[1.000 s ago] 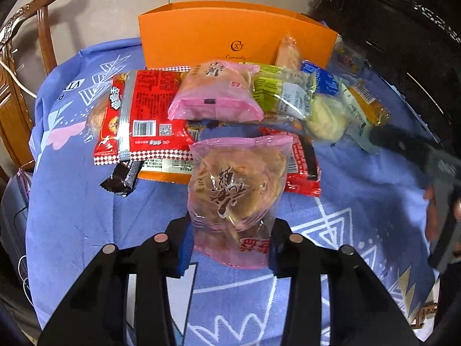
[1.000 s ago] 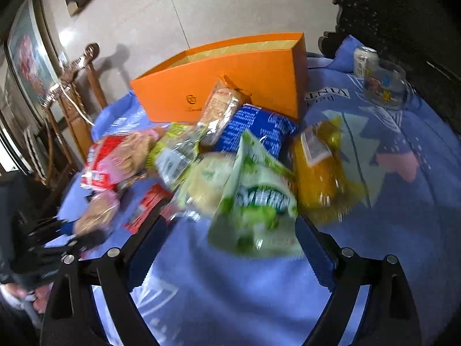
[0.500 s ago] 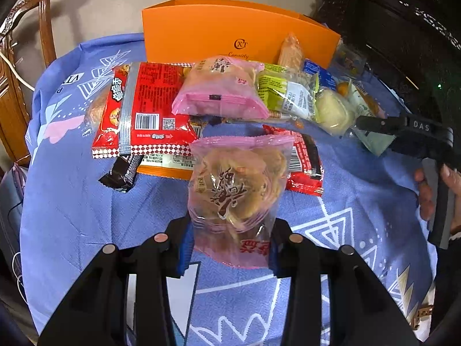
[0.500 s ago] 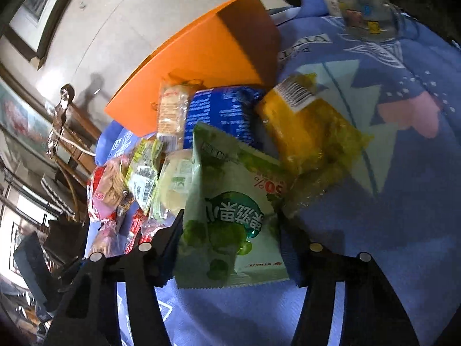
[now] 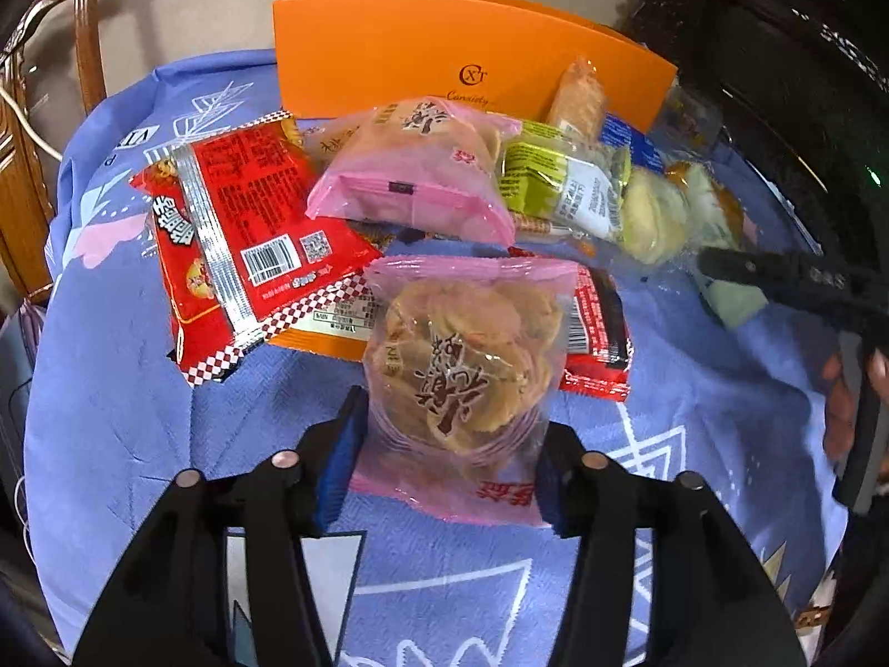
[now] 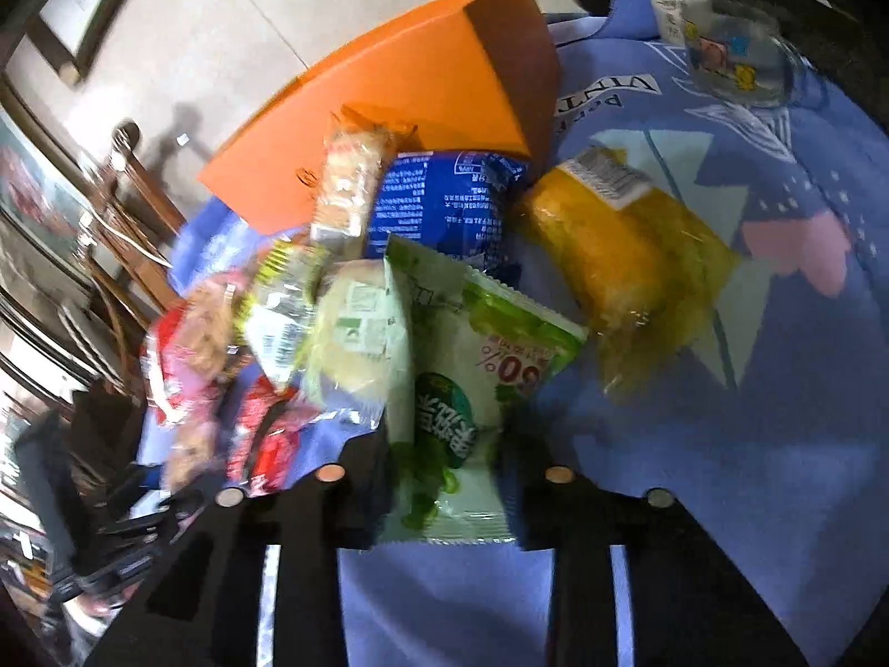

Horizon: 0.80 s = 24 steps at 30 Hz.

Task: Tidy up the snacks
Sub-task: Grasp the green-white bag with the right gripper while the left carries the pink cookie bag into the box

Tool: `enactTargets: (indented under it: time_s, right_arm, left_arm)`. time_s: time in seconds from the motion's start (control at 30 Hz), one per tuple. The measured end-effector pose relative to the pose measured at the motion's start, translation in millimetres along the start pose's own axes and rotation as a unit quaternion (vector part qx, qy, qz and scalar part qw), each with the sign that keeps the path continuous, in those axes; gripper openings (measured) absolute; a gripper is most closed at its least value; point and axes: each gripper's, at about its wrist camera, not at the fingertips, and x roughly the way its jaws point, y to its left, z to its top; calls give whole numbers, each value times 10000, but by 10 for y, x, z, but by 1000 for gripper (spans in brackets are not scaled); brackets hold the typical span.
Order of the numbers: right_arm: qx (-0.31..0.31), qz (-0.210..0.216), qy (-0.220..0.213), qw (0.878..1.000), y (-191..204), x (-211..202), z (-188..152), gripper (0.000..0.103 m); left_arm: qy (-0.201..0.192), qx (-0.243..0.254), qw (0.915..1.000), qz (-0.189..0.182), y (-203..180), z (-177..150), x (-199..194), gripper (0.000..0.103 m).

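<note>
left gripper (image 5: 444, 478) clamping pink bag (image 5: 464, 372), right gripper (image 6: 444, 494) clamping green packet (image 6: 461, 389)

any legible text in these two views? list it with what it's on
"CXT" monogram with script below, roughly "Canaiety", uncertain: orange box.
"60%", seen inverted: green snack bag in the right gripper.
"VINT", inverted and cut off: blue tablecloth.
Red characters on pink cracker bag, held by left gripper: too distorted.
Barcodes and fine print on red packet: too small.
</note>
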Motion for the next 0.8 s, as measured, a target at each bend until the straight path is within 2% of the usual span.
enactTargets:
  time_s: [0.13,0.2,0.23,0.3,0.37,0.5,0.8]
  right_arm:
    - [76,273,-19,9996,-64,-128,-163,31]
    - [145,352,-59,9993,-86,-163,-226,31]
    - [163,390,-80,9991,-86,-169,-251,31]
    - [166,418,-57,9990,-68,-161,-296,31]
    - [106,305,-53,9995,-25,-159,-335,31]
    - [97,354,-126,9992,37,-200,-405,31]
    - [-210,487,-506,9973,299,-582,-449,31]
  left_arm:
    - [-2,-39,10000,-5,-5,14,1,77]
    - [-21,-91,10000,-33,2,41,13,77]
    - [-21,-115,9999,-59,3,68,40,76]
    - [138,-72,9998,-129,-1,89,125,53]
    - [121,174,9997,136,-75,90,154,45]
    - [103,196,9995,244,-101,55,97,39]
    - [-513,361,9978,231,-126,21,-542,38]
